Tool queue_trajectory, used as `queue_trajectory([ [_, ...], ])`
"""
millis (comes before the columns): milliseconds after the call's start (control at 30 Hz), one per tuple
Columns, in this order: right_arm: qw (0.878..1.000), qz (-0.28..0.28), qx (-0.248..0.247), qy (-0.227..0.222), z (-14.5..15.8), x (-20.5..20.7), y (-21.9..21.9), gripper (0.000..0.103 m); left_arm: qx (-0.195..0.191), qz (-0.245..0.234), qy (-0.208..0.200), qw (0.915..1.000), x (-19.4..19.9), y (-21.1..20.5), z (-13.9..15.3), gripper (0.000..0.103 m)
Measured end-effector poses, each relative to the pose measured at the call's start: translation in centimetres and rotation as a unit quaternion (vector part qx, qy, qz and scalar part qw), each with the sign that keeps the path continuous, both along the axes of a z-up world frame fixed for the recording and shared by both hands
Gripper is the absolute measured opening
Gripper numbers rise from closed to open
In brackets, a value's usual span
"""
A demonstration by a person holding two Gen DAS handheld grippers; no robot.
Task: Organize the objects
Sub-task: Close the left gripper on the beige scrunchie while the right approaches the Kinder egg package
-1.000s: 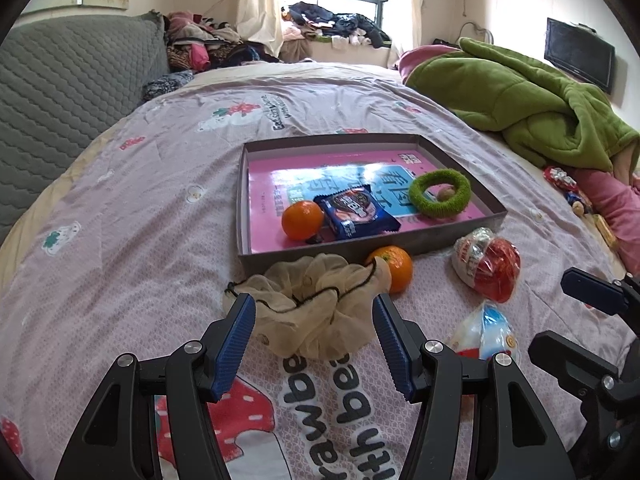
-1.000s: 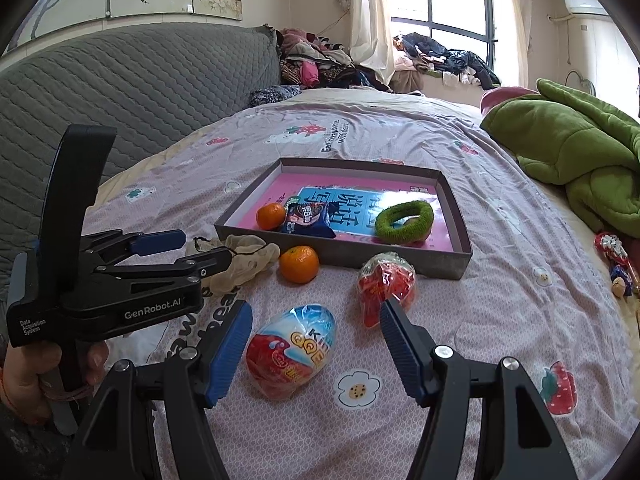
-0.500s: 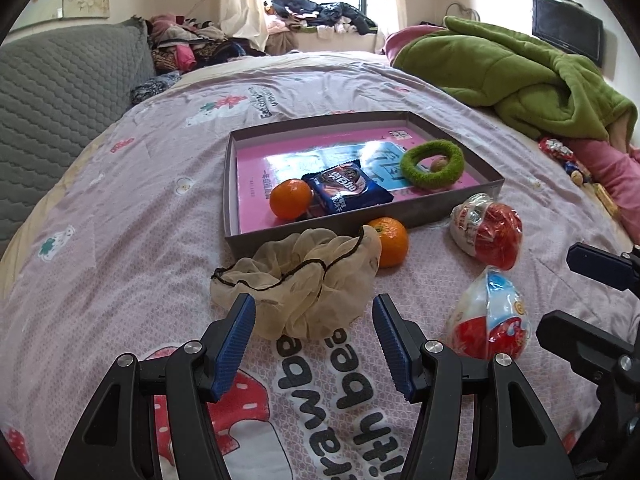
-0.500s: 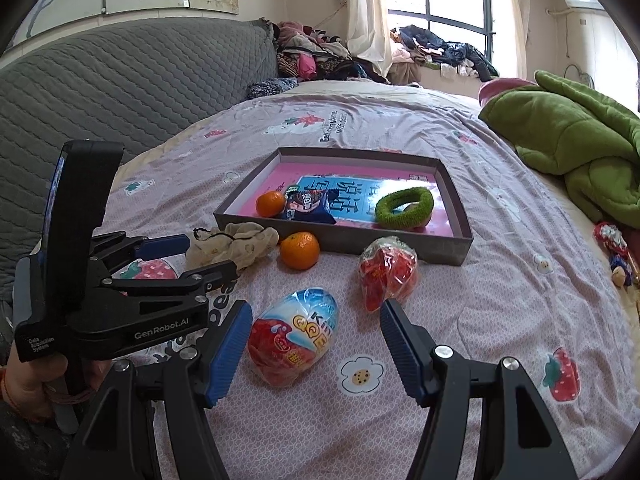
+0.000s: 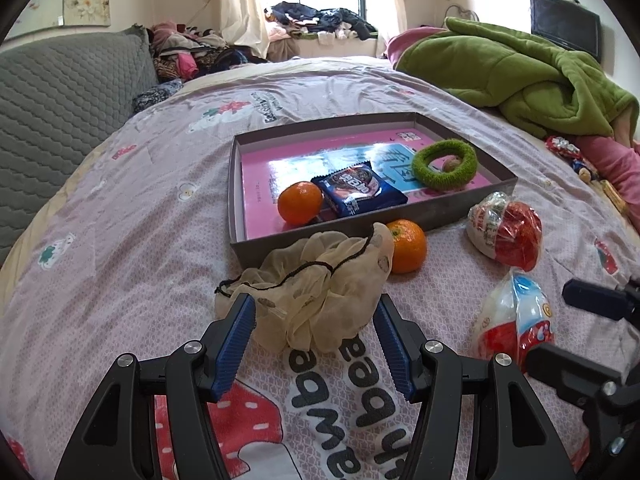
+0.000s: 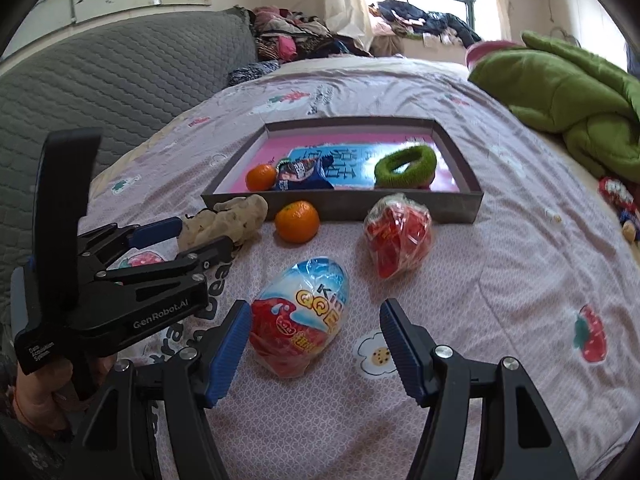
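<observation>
The left gripper (image 5: pixel 314 314) stands with its blue-padded jaws wide apart around the near part of a cream gauzy scrunchie with a black cord (image 5: pixel 320 286); the pads do not press it. The right gripper (image 6: pixel 316 322) is likewise spread, its left pad just beside a foil-wrapped egg-shaped sweet in blue, white and red (image 6: pixel 304 316), nothing gripped. A hand (image 6: pixel 30 404) holding the left tool is mostly cut off. On the lilac printed bedspread (image 6: pixel 500 288) lie two wrapped eggs, the second a red one (image 6: pixel 400 236), and one loose orange mandarin (image 6: pixel 298 222). The shallow grey cardboard tray (image 5: pixel 460 216) holds one mandarin (image 5: pixel 300 202), one blue biscuit packet (image 5: pixel 358 194) and one fuzzy green ring (image 5: pixel 444 158) around a small pinkish thing, unclear.
</observation>
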State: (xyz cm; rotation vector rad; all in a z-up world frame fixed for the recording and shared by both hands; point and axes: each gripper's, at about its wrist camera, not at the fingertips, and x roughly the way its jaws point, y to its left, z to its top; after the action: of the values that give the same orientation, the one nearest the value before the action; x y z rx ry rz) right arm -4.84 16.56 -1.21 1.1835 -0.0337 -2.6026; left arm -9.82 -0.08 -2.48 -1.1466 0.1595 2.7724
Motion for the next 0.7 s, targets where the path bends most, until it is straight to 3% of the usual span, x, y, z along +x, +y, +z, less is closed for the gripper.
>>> queue_trajectory([
  [567, 0.998, 0.004, -0.049, -0.038, -1.7, -2.0, -0.8, 0.066, 0.008, 0.015, -0.016, 0.9997, -2.1, -0.4, -1.3, 0.063],
  [700, 0.998, 0.017, -0.058, -0.032, -1.6, -2.1, -1.0, 0.057, 0.013, 0.015, -0.020, 0.9996, -2.4, -0.3, -1.5, 0.063],
])
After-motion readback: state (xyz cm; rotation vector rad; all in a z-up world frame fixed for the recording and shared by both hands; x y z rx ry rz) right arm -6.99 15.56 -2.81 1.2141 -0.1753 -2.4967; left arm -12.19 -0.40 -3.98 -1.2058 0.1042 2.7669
